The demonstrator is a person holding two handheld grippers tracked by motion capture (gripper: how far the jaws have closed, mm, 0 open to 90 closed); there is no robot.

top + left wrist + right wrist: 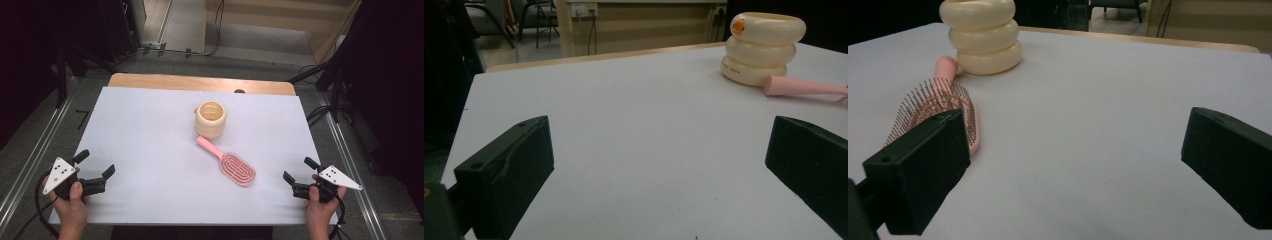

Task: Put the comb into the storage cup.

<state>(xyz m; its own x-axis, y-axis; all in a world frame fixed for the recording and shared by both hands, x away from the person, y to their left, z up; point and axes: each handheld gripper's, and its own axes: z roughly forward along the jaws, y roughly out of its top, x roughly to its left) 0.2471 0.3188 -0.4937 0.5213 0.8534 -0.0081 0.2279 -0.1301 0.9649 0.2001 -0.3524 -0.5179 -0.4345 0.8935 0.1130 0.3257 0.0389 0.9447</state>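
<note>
My left claw (95, 164) sits at the near left edge of the table (150, 130), wide apart, with nothing in it. In the middle stands a cream cup (210, 119) that looks like stacked rings. A pink hairbrush (231, 164) lies just in front of it, bristles up, and its handle tip is very close to the cup or touching it. My right claw (297, 170) waits at the near right edge, also wide apart and holding nothing. I think the job has not started yet. Nothing blocks my way to the brush.
</note>
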